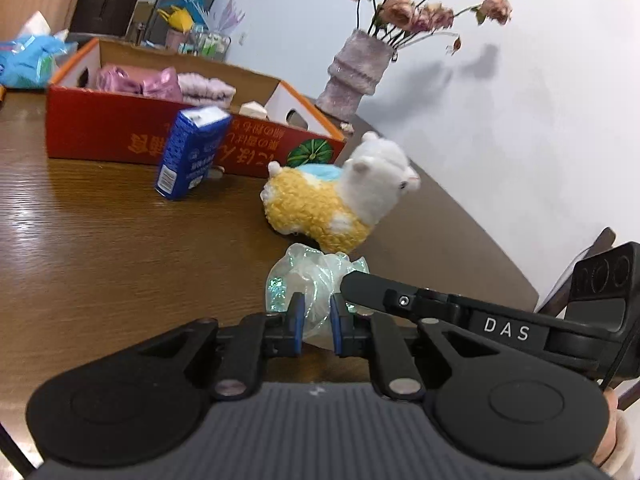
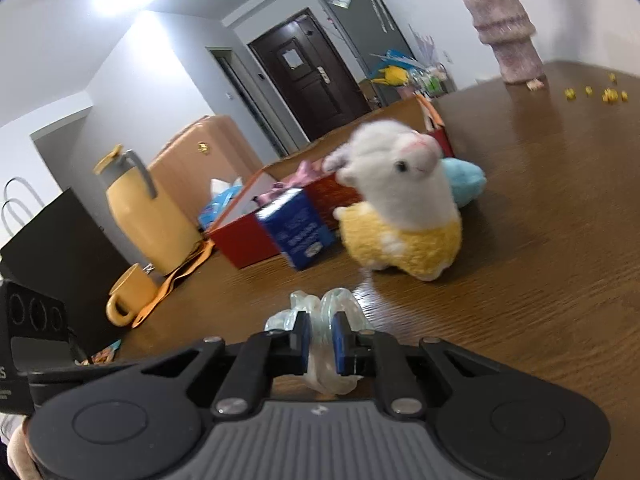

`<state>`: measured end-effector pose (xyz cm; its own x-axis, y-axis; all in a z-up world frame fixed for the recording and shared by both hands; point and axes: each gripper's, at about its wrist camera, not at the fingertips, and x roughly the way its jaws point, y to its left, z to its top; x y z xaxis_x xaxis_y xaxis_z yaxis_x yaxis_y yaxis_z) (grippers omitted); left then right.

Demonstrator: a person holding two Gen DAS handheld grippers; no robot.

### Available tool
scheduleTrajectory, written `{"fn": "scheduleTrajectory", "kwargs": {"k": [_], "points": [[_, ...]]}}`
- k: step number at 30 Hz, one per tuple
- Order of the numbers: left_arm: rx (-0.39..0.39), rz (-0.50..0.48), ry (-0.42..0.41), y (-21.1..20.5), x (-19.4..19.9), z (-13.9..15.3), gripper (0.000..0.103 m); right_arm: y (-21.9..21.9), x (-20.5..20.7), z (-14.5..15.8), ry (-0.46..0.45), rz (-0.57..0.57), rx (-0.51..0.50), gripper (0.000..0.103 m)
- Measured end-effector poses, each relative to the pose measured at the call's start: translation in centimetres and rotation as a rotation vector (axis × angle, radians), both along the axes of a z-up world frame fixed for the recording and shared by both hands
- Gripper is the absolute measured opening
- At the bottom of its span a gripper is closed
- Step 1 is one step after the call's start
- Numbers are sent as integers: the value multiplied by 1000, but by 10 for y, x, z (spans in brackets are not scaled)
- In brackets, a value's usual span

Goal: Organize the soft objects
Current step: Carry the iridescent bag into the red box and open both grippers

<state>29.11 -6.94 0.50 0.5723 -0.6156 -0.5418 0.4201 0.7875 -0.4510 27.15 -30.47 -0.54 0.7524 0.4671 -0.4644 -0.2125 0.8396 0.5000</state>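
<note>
Crumpled clear bag (image 1: pixel 316 280), long axis toward 12 o'clock, clamped by L gripper (image 1: pixel 317 322) & R gripper (image 2: pixel 321 340) on worktop (image 1: pixel 100 240).

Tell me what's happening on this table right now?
A person holds two tools. The left hand-held gripper and the right hand-held gripper are both shut on the same crumpled clear plastic bag, low over the wooden table. A plush alpaca and a blue carton stand beyond it, before the red cardboard box that already holds pink soft items.
</note>
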Motion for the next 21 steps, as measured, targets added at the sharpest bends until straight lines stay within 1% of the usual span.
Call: {"fn": "scheduleTrajectory", "kwargs": {"k": [3, 6, 8, 9, 12, 14, 16, 18, 19, 21], "points": [[-22, 7, -63, 9, -6, 21, 13, 6, -7, 21, -54, 13, -5, 11], [-56, 6, -132, 16, 6, 55, 13, 8, 0, 54, -140, 30, -7, 11], [-77, 8, -167, 15, 25, 76, 13, 7, 13, 77, -181, 35, -20, 11], [-74, 4, -185, 13, 38, 85, 13, 7, 25, 91, -194, 34, -34, 11], [-62, 11, -210, 10, 90, 112, 13, 11, 73, 129, -213, 55, -78, 11], [-41, 13, -201, 7, 129, 125, 13, 11, 121, 146, -169, 57, -78, 11], [-20, 16, -148, 6, 173, 126, 13, 13, 168, 151, -100, 56, -81, 11], [8, 19, -106, 4, 211, 118, 13, 17, 214, 148, -21, 52, -84, 11], [24, 35, -79, 4, 229, 110, 13, 20, 238, 143, 18, 55, -95, 11], [53, 51, -21, 5, 260, 91, 13, 25, 282, 126, 102, 62, -102, 11]]}}
